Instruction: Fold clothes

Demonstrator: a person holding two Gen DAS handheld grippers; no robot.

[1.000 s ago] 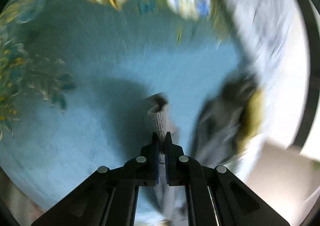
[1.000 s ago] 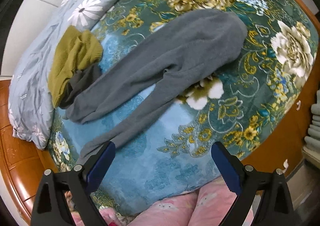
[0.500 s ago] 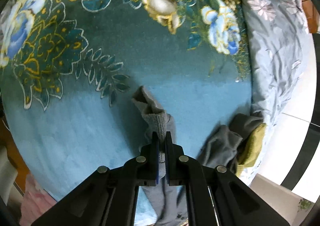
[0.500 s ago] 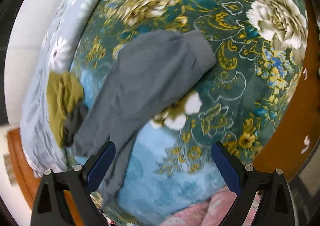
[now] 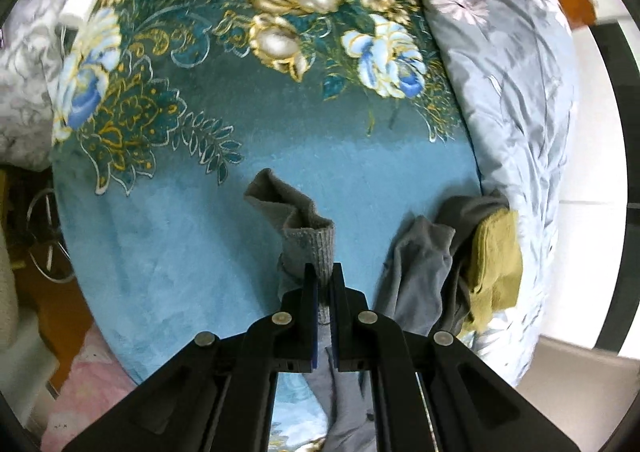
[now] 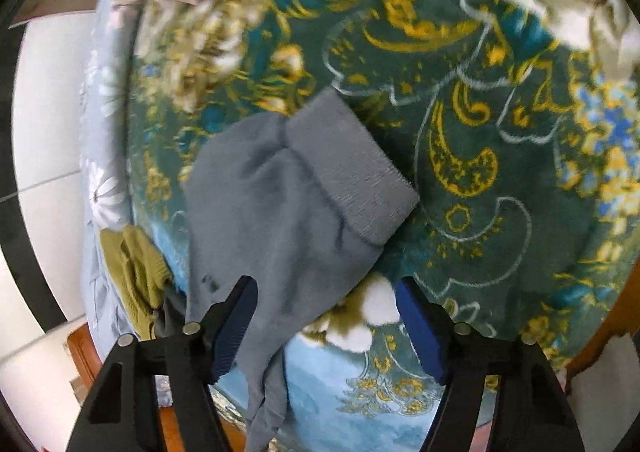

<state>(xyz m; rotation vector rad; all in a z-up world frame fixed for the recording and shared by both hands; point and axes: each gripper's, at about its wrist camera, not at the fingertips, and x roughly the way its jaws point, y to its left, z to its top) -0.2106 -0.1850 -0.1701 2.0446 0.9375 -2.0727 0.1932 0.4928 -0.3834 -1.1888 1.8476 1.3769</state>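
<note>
Left gripper, low in the middle of its view, pinching the ribbed cuff of the gray pants. Right gripper spread wide, low in its view, over the gray pants lying flat mid-frame on the flowered blanket. Yellow-green top bunched at right, beside the gray quilt.

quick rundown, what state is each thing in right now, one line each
left tongs: shut on the ribbed cuff of the grey leggings
right tongs: open, holding nothing, low over the grey leggings
grey leggings: lying on the floral blanket, waistband end flat, one leg cuff lifted
olive garment: crumpled at the blanket edge against the grey quilt
floral blanket: spread flat
grey quilt: rumpled along the side
</note>
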